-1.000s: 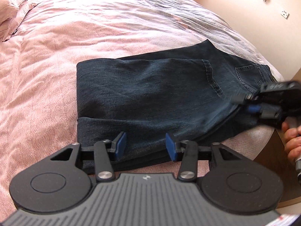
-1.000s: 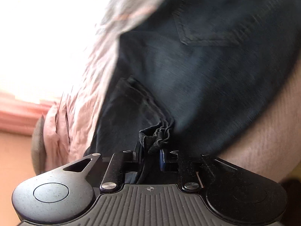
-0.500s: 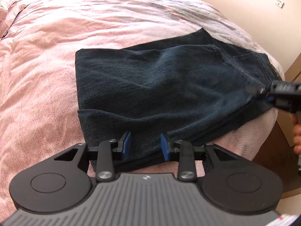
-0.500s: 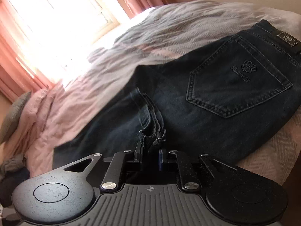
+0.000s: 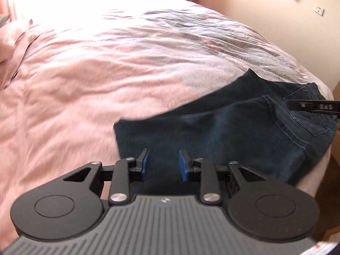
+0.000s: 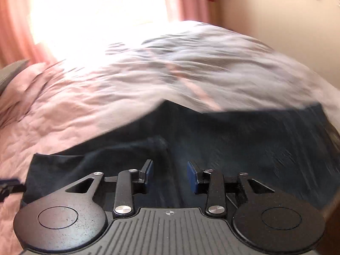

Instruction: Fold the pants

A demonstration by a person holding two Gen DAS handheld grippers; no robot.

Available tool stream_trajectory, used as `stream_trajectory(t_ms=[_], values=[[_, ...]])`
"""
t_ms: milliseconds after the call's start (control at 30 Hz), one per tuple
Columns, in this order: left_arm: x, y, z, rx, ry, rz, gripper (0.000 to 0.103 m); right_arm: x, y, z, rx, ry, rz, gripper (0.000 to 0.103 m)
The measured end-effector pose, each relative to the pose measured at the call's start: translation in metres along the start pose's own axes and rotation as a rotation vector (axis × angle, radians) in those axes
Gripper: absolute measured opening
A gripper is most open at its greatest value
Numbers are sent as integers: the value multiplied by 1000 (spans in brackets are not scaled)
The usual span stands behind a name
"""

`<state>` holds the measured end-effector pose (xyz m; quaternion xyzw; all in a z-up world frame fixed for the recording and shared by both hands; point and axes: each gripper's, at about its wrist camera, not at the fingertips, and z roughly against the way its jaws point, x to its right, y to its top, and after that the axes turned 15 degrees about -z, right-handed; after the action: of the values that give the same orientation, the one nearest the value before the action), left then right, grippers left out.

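Strong daylight enters through the window (image 6: 95, 10) at the far side; it is blown out to white in both views, washing out the near curtain (image 6: 187, 2). Glare spreads over the far bedspread (image 5: 127, 48). The jeans (image 5: 223, 136) read dark, with little detail. Motion blur is moderate in the left view and heavy in the right, smearing bedspread folds and denim. Fisheye bending curves the bed; frame corners are black.

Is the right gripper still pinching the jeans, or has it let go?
Apart. In the right wrist view the right gripper has jaws opening, blue pads spread with a clear gap and no fold between them; the jeans lie on the bed below.
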<state>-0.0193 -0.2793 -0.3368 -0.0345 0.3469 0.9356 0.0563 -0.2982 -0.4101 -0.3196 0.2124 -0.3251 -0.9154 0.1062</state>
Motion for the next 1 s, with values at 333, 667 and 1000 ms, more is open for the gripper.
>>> stream_trajectory(t_ms=[333, 667, 1000], values=[[-56, 14, -67, -1, 7, 190, 17, 6, 17, -94, -111, -9, 37, 30], [9, -58, 27, -102, -38, 252, 17, 11, -58, 20, -195, 64, 198, 29], [11, -77, 60, -115, 117, 412, 33, 39, -33, 17, -294, 148, 46, 27]])
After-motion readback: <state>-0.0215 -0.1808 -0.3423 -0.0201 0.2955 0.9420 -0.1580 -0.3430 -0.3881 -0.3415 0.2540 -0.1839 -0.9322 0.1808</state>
